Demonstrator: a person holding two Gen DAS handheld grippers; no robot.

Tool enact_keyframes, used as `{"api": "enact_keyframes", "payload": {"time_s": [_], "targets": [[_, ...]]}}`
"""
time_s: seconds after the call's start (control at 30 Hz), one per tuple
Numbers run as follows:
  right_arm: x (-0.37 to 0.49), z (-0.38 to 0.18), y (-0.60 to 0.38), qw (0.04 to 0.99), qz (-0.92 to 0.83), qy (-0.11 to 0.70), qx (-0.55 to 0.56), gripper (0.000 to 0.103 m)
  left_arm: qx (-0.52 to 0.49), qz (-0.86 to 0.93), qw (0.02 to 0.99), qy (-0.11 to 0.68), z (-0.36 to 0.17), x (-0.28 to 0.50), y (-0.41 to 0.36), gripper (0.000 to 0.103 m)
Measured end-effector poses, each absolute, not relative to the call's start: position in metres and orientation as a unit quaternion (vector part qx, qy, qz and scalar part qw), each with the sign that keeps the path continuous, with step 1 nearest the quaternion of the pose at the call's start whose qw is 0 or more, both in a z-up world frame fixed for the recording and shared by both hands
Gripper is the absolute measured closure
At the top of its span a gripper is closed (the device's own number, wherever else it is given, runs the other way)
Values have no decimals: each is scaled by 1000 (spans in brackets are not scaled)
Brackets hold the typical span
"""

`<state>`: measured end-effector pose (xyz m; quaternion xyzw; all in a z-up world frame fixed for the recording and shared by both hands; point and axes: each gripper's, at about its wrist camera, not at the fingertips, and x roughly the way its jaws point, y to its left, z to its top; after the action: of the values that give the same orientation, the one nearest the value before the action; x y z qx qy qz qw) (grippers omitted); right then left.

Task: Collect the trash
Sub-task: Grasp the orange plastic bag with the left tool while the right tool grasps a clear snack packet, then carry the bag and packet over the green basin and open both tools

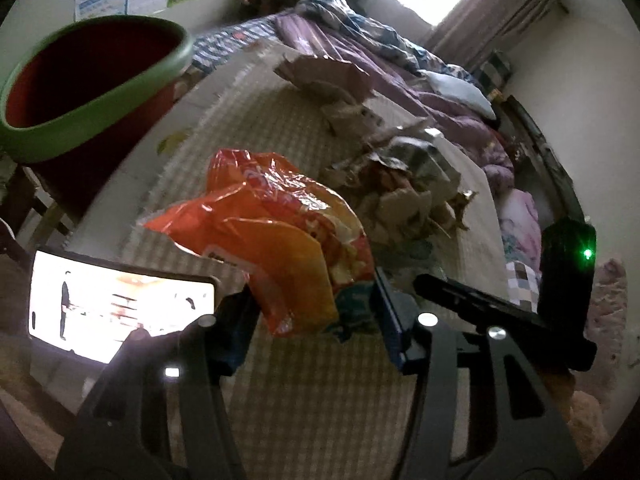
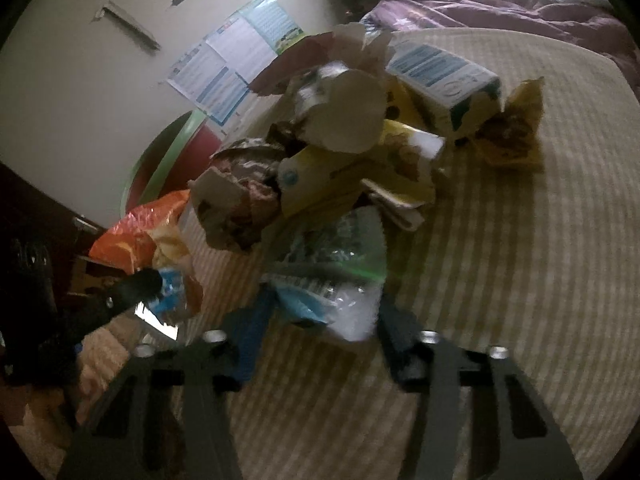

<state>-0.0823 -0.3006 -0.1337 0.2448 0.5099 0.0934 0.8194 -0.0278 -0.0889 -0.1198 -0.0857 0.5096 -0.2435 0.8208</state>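
Note:
An orange snack bag (image 1: 276, 224) sits between the fingers of my left gripper (image 1: 312, 312), which closes on its lower end; the bag also shows in the right wrist view (image 2: 136, 236). A red bin with a green rim (image 1: 80, 80) stands at the upper left, and shows in the right wrist view (image 2: 168, 160). A pile of torn cartons and wrappers (image 2: 352, 132) lies on the checked mat. My right gripper (image 2: 320, 316) has its fingers around a clear plastic bag (image 2: 340, 264) at the pile's near edge; the jaws stand fairly wide.
A lit phone (image 1: 116, 312) lies at the left. The other gripper's black body (image 1: 564, 280) is at the right. A bed with purple bedding (image 1: 400, 64) runs behind the mat (image 2: 520, 280). Posters (image 2: 236, 68) hang on the wall.

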Motion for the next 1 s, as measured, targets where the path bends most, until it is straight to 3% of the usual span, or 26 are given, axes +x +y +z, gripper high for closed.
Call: {"api": "enact_keyframes", "payload": {"time_s": [0.3,0.67,1.0], "targets": [[-101,-102,-315,848,75,467,241,72,-64,-238,842,479,-106,-28,-84,52],[-110,-41,-317,899,52,379,212,74,-39,-238,872,427,-84,-27,-84,52],[-67,-29,-275,907,101,368,178,74,-48,-188,896,400,-74,-7,-44,52]]}}
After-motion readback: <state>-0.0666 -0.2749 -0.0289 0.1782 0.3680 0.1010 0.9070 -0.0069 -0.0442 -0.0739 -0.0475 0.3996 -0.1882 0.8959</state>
